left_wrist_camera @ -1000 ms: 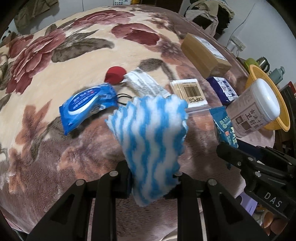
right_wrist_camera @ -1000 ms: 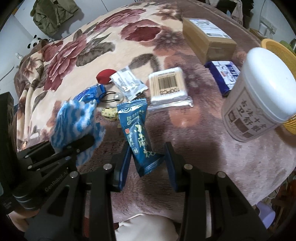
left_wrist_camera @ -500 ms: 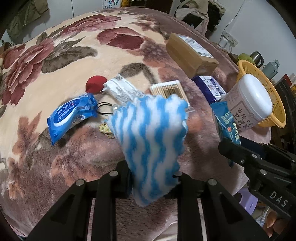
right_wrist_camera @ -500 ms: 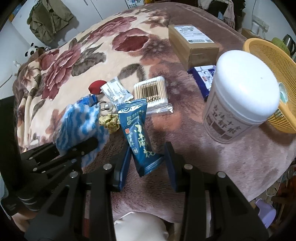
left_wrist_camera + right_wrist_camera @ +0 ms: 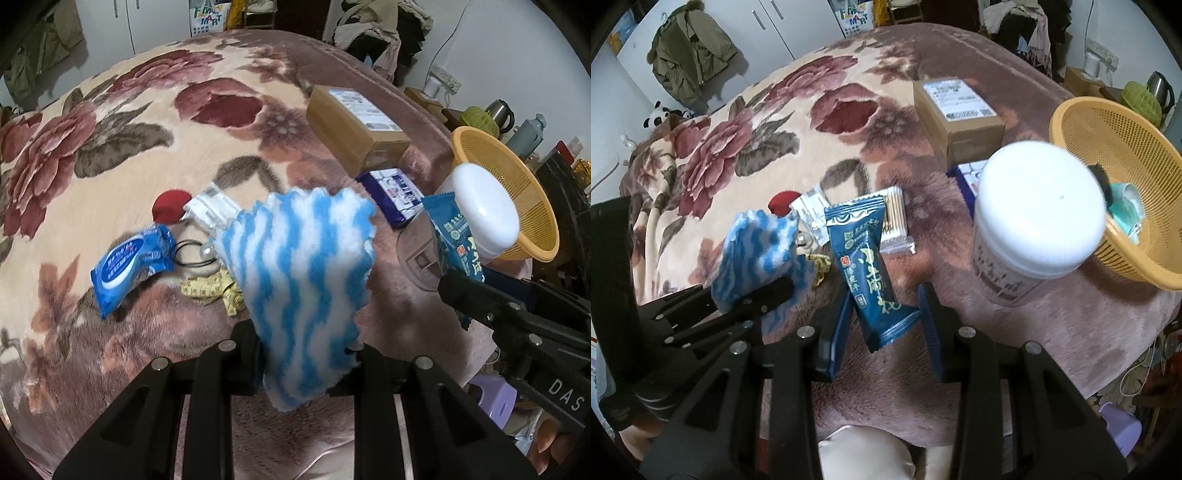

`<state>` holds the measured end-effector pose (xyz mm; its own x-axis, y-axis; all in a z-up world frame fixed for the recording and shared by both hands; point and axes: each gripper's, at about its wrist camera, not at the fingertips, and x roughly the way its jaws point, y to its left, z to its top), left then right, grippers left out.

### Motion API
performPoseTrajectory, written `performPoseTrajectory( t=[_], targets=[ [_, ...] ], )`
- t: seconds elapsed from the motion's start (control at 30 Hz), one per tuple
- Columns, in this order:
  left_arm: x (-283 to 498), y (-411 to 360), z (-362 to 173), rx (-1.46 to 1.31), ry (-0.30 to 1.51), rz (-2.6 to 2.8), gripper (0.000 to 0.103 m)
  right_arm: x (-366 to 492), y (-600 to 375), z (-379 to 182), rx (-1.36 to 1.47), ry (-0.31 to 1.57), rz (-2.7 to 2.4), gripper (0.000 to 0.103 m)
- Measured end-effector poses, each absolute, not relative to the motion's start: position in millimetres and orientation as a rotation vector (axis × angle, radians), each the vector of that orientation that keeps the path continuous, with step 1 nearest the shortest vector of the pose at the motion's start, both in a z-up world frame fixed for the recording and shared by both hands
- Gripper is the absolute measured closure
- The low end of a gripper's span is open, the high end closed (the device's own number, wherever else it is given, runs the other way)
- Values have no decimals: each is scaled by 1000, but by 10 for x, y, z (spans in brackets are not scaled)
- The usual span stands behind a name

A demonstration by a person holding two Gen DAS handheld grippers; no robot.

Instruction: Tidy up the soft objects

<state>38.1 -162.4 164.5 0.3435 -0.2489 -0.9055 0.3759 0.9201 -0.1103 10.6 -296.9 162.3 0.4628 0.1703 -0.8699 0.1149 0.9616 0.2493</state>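
Left gripper (image 5: 306, 362) is clamped on the blue-and-white striped cloth (image 5: 303, 280), which stands up between its fingers, lifted off the blanket. Right gripper (image 5: 882, 332) is pinching the lower end of a dark blue snack packet (image 5: 866, 266), packet tilted upward, clear of the surface. Just past it stands the white-lidded jar (image 5: 1034, 221), and beside that the yellow basket (image 5: 1137, 155) with a teal item inside. Down on the floral blanket (image 5: 110, 147) lie a blue wipes pack (image 5: 129, 266), a yellow tape measure (image 5: 214, 290), a cotton swab box (image 5: 892, 218) and a cardboard box (image 5: 354, 129).
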Motion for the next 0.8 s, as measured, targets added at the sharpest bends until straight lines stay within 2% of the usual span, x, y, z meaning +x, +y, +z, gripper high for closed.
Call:
performPoseTrajectory(
  t=[0.8],
  targets=[
    [453, -2650, 2110, 167, 1075, -544, 81, 85, -3804, 2093, 321, 982, -70, 66]
  ],
)
